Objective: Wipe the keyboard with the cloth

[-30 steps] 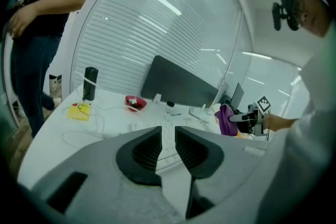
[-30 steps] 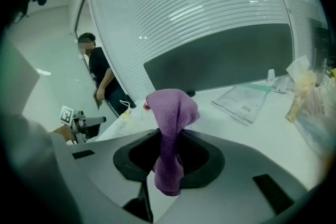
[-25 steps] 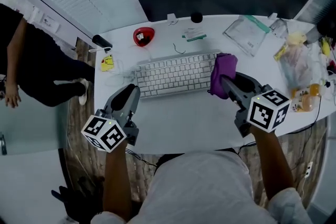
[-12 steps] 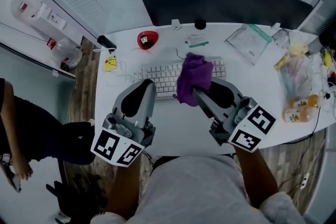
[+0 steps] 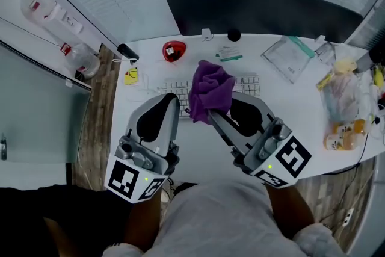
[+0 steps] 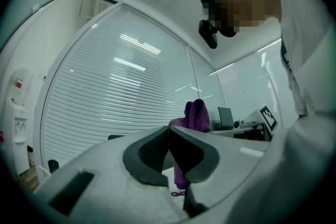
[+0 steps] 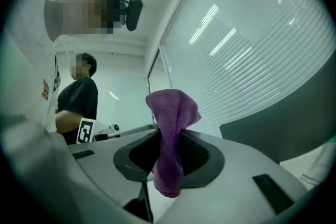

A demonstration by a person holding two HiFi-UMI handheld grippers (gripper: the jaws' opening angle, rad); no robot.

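Observation:
A white keyboard (image 5: 178,91) lies on the white desk (image 5: 313,129), partly hidden by both grippers. My right gripper (image 5: 210,114) is shut on a purple cloth (image 5: 210,88), raised above the keyboard's middle. In the right gripper view the cloth (image 7: 170,113) stands up out of the pinching jaws of the right gripper (image 7: 169,145) and hangs below them. My left gripper (image 5: 171,100) is held up beside it, on the left. Its jaws have just been closing and now meet, as the left gripper (image 6: 169,136) shows, with nothing between them. The cloth (image 6: 197,115) shows beyond them.
A red object (image 5: 173,51), a yellow tag (image 5: 131,75) and a black marker (image 5: 127,52) lie at the desk's back left. A clear plastic bag (image 5: 292,54) and packed bottles (image 5: 344,90) sit at the right. A dark chair back (image 5: 264,9) stands behind. A person in a dark shirt (image 7: 79,99) stands nearby.
Both grippers have risen towards the head camera. The right one carried the cloth from the keyboard's right end to over its middle. The person at the left edge is gone from view.

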